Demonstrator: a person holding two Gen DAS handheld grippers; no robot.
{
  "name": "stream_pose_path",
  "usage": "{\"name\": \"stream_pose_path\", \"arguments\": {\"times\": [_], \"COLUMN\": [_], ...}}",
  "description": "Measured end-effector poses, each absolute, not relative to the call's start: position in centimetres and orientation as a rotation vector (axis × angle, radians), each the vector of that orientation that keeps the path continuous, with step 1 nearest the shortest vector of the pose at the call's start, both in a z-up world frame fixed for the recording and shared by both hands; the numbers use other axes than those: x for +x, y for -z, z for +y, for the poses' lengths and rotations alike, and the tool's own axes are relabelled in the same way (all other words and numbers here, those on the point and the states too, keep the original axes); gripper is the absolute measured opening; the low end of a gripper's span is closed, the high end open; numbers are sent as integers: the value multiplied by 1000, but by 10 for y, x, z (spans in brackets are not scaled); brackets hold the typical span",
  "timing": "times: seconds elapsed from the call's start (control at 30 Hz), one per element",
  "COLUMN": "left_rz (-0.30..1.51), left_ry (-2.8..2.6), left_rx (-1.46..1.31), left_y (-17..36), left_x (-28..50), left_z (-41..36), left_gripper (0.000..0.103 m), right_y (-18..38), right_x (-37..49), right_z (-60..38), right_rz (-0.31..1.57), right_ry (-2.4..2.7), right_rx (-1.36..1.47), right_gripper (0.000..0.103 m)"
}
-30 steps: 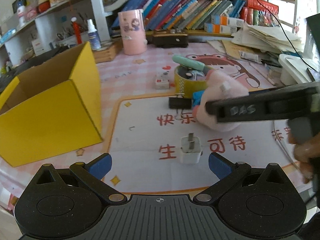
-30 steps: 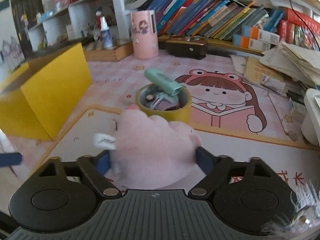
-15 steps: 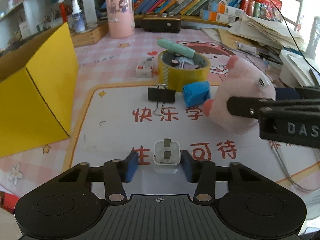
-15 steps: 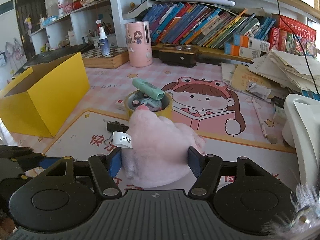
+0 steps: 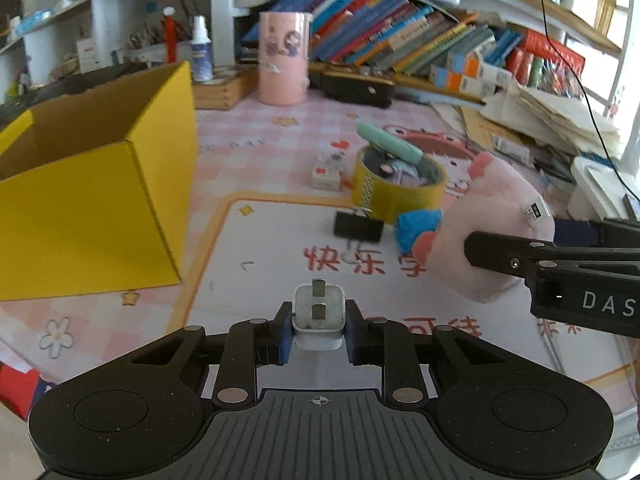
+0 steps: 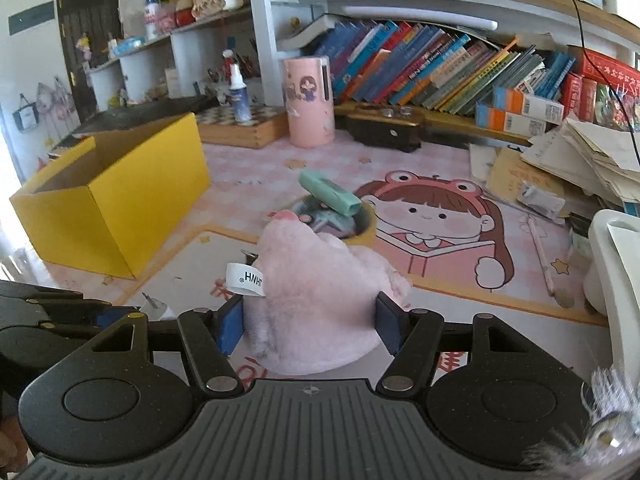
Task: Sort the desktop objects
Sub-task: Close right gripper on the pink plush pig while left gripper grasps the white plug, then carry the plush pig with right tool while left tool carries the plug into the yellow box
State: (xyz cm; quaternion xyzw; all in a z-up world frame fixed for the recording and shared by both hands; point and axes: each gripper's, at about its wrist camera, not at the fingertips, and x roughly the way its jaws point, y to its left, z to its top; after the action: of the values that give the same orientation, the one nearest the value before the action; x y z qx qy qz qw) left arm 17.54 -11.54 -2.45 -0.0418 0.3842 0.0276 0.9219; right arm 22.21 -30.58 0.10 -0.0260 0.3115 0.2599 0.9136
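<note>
Gripping the white charger plug point(image 5: 319, 317) in my left tongs point(image 5: 318, 330) above the bench point(image 5: 256, 240), I am squeezing the pink plush point(image 6: 316, 300), tagged "HWHL", in my right tongs point(image 6: 310, 322) marked "DAS".

Fluffy pink cloth toy point(image 6: 316, 304), glossy white plastic charger point(image 5: 319, 318) with metal prongs, matt yellow cardboard box point(image 5: 92, 204).
</note>
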Motion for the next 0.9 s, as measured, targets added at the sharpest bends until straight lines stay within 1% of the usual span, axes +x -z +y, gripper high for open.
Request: {"name": "stream_pose_path", "arguments": {"times": [0.23, 0.5, 0.67, 0.9], "left_rz": [727, 655, 655, 680], "left_ry": [-96, -104, -71, -15], "left_rx": [-70, -110, -110, -102], "left_y": [7, -12, -13, -9], "left_x": [154, 135, 121, 94], "left_z": [-102, -69, -50, -20], "left_gripper": [24, 24, 24, 24], "right_y": [-3, -24, -34, -33], "right_x": [219, 194, 173, 144], "right_z": [-299, -271, -253, -221], "right_rz": [670, 588, 553, 578], "right_ry": [-542, -581, -562, -527], "right_rx": [-12, -50, -61, -51], "right_gripper": [63, 63, 63, 63]}}
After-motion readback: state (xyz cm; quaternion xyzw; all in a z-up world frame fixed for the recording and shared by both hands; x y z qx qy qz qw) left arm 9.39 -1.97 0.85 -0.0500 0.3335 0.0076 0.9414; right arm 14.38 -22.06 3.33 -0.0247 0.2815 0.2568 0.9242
